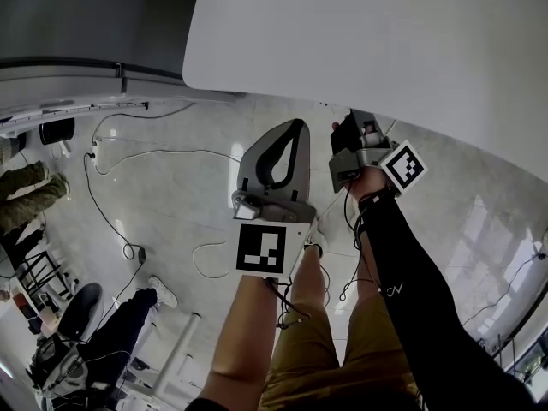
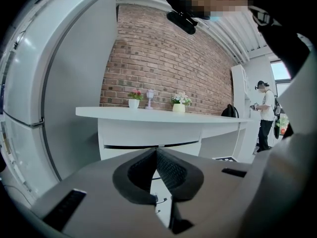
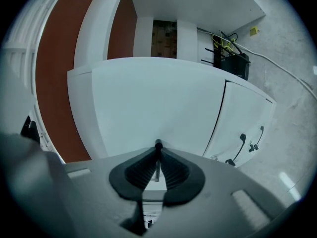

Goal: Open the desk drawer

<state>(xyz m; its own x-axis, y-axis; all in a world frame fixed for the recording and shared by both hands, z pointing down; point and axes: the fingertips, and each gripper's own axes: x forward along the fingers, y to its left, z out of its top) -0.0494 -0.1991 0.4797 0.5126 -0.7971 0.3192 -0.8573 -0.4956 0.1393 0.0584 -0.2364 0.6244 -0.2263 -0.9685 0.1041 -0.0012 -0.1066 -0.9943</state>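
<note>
right gripper is pinched nearly all the way closed on the thin dark metal handle of the white flat-fronted desk drawer. the handle pokes out right at the tips of the pads, and the drawer front fills everything at 12 o'clock from the jaws. over at 3 o'clock there's a second white cabinet front with two black curved handles on it. can't see inside the drawer at all.

in the head view that gripper sits at 2 o'clock from the left gripper, tucked just under the edge of the white desk top. the left gripper's pads meet at the tips with nothing in them, and it hangs in the air apart from the desk.

in the left gripper view, a white counter at 12 o'clock carries a white pot with pink flowers and a cream pot with white flowers.
</note>
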